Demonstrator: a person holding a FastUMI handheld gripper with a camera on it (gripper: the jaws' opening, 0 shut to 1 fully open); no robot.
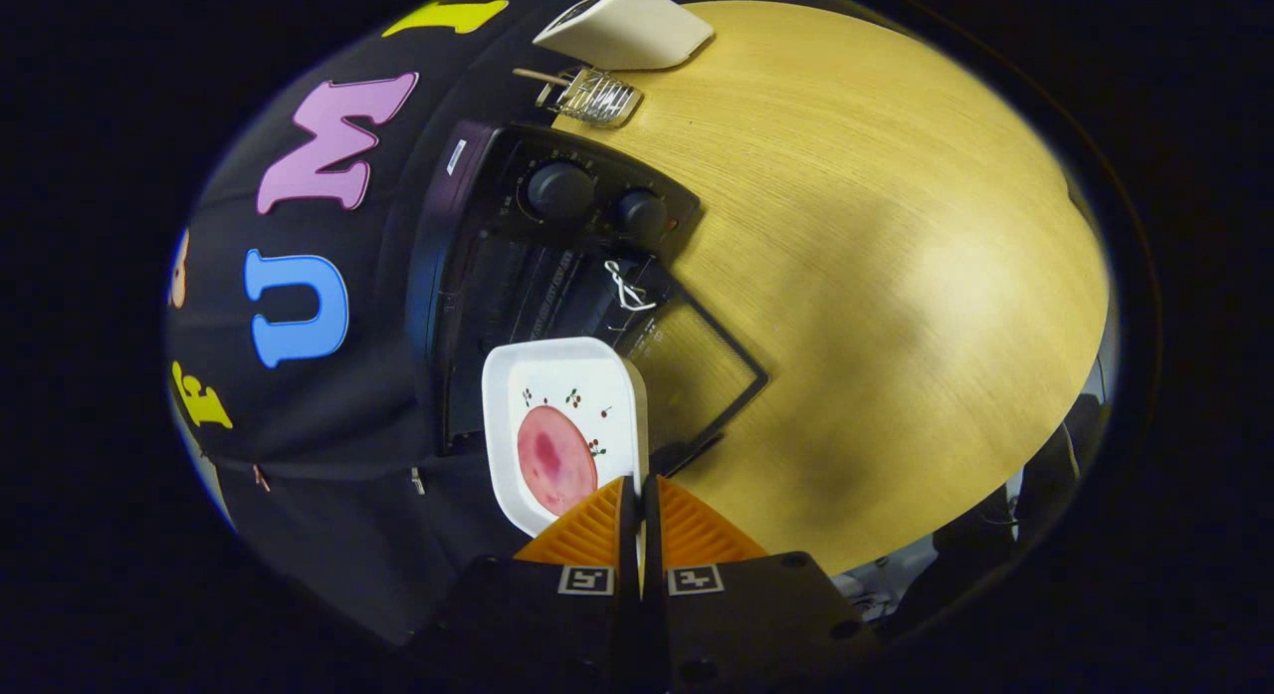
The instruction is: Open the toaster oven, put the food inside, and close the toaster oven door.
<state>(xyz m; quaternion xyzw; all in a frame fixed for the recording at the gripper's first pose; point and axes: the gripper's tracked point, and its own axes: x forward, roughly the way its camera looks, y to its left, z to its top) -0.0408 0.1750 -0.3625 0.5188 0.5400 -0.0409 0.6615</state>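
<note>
Gripper [638, 495] pinched tight on the near rim of a white square plate [557, 375]; fingers nearly together, only the thin rim between them, both pressing on it. Plate rounded at the corners, printed with small cherry sprigs, bearing a round pink slice of food [555, 458] toward its near half. Plate held tilted on edge as seen here, its length running straight away from the fingers toward the toaster oven [518, 276], far rim at the mouth of the open cavity.

Toaster oven black, set at the left of the round wooden table [896, 276], backed against the dark booth wall. Door [697, 365] swung fully down, lying flat over the tabletop to the right of the plate, glass pane showing the wood grain through it. White cord [627, 286] tied at the door's handle edge. Rack bars visible inside the cavity just beyond the plate. Two round knobs [560, 191] on the control panel at the far end of the oven front, side by side.

Farther off, beyond the oven: small wire rack [594, 97] with a wooden handle, and a white wedge-shaped object [627, 27] at the far table edge, well apart from the plate.
</note>
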